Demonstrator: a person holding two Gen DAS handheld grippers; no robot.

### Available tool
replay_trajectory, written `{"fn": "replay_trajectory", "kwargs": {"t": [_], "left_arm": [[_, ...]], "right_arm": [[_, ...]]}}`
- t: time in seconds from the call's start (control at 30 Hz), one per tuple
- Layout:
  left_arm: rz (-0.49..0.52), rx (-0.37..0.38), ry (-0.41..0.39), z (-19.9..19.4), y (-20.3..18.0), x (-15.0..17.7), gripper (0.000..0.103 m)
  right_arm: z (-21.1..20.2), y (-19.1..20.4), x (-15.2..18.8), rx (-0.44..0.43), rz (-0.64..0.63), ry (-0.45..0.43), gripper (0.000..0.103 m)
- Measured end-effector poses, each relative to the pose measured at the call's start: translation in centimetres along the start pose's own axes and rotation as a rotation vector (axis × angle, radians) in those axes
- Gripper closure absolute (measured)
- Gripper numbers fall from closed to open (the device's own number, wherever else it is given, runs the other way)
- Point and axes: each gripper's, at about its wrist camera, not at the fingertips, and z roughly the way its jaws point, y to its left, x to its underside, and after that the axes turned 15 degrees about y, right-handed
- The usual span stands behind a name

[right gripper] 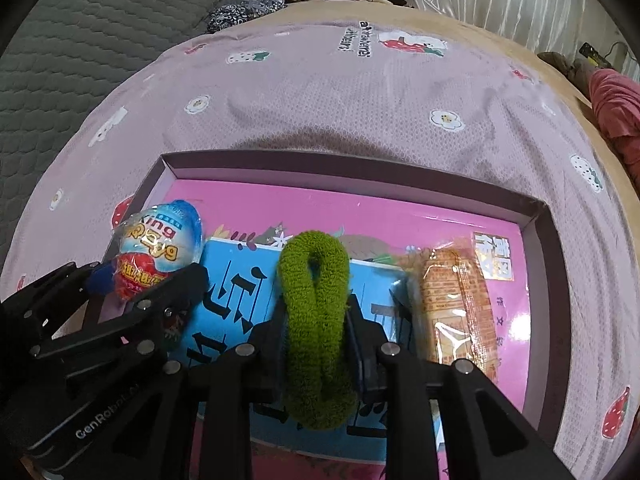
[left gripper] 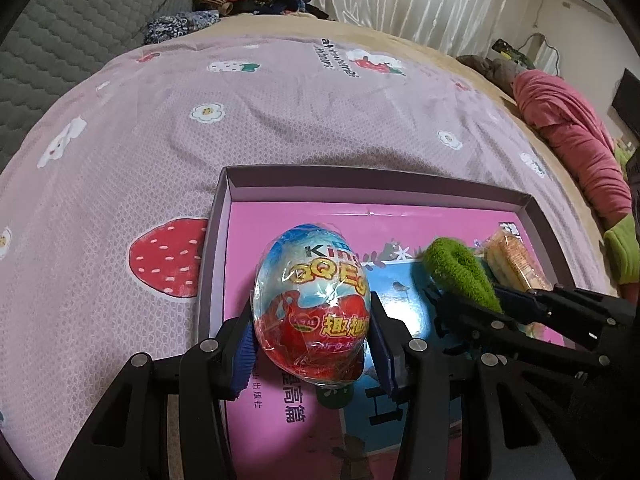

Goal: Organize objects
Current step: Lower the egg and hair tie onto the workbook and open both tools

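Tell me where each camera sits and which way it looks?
Left wrist: sits on the left gripper, looks forward and down at the egg it grips; its black fingers show.
Right wrist: sits on the right gripper, looks forward and down at the green scrunchie it squeezes.
Both see the box, egg, scrunchie, and the other gripper.

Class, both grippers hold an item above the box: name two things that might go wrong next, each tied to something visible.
1. The wrapped egg is round and glossy; the left gripper may let it slip or roll.
2. The green hair tie squashed in the right gripper might cling to a pad, or land on the snack packet.
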Motion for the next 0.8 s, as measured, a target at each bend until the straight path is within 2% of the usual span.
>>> {"fn": "replay_trajectory", "kwargs": {"t": [0.33,0.43,0.5,0.63,0.8], "left_arm": [[0.008,0.01,-0.004,-0.2,0.3,0.2,0.053],[0.005,0.024,-0.005,-0.6,0.6,0.2,0.053],[0.006,0.017,-0.013,-0.9,0.7,0.3,0.053],[0.016,0.006,-0.019,-1.4,0.6,0.5,0.051],[0.024,-0.004,-0.012,-1.1,0.4,0.6,0.049]], "right_arm": [[-0.1,-0.1,0.1,-0.021,0.002,-0.004,0.074],[-0.5,0.1,0.3,-0.017,-0.001,-0.017,0.071],[-0.8,0.2,0.4,-0.019,0.001,-0.022,0.064],[-1.5,0.2,0.5,-0.021,-0.003,-0.043,0.061],[-1.0,-0.1,0.3,0.015,0.014,-0.018,0.057]]}}
